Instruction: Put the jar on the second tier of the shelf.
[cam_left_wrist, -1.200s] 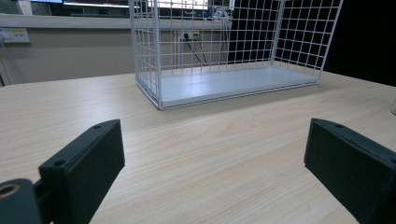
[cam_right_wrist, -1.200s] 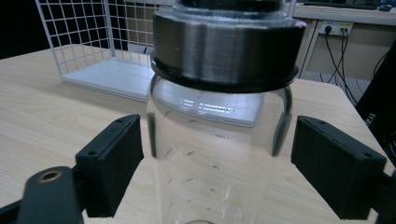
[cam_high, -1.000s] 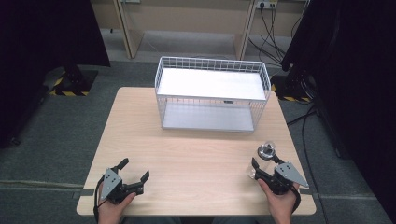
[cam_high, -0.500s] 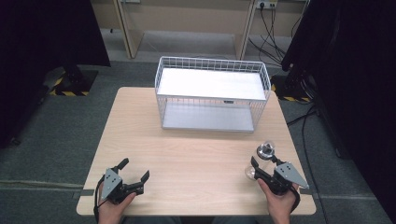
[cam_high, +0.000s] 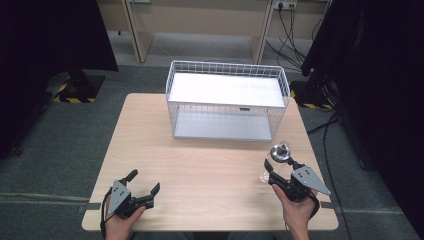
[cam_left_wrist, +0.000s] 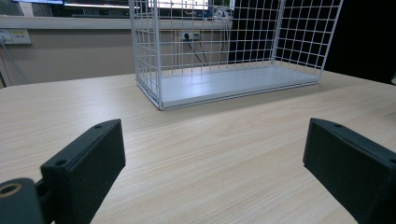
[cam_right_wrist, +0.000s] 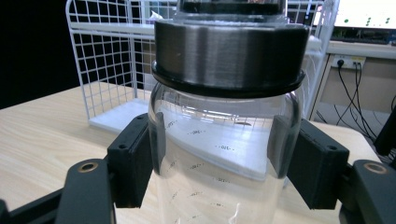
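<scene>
I see a clear glass jar (cam_right_wrist: 224, 154) with a dark metal lid (cam_right_wrist: 229, 51) standing upright on the wooden table (cam_high: 200, 165), near its right edge and in front of the right front corner of the white wire basket (cam_high: 227, 102). My right gripper (cam_high: 280, 172) has its two jaws closed against the jar's sides just below the lid. In the right gripper view the glass fills most of the frame; faint printed markings show on it, too small for me to read, and the top of the lid is cut off by the upper edge. The jar's base is out of frame below. From the high view the jar (cam_high: 280, 152) is small and mostly transparent, so I can make out little more than the lid there.

My left gripper (cam_high: 142, 187) sits low over the near left part of the table, jaws spread wide with nothing between them. The left gripper view shows bare table top between the jaws and the basket (cam_left_wrist: 224, 51) farther off, its upper part cut by the frame.

A hand (cam_high: 297, 215) grips each tool; the forearms run off the bottom edge.
</scene>
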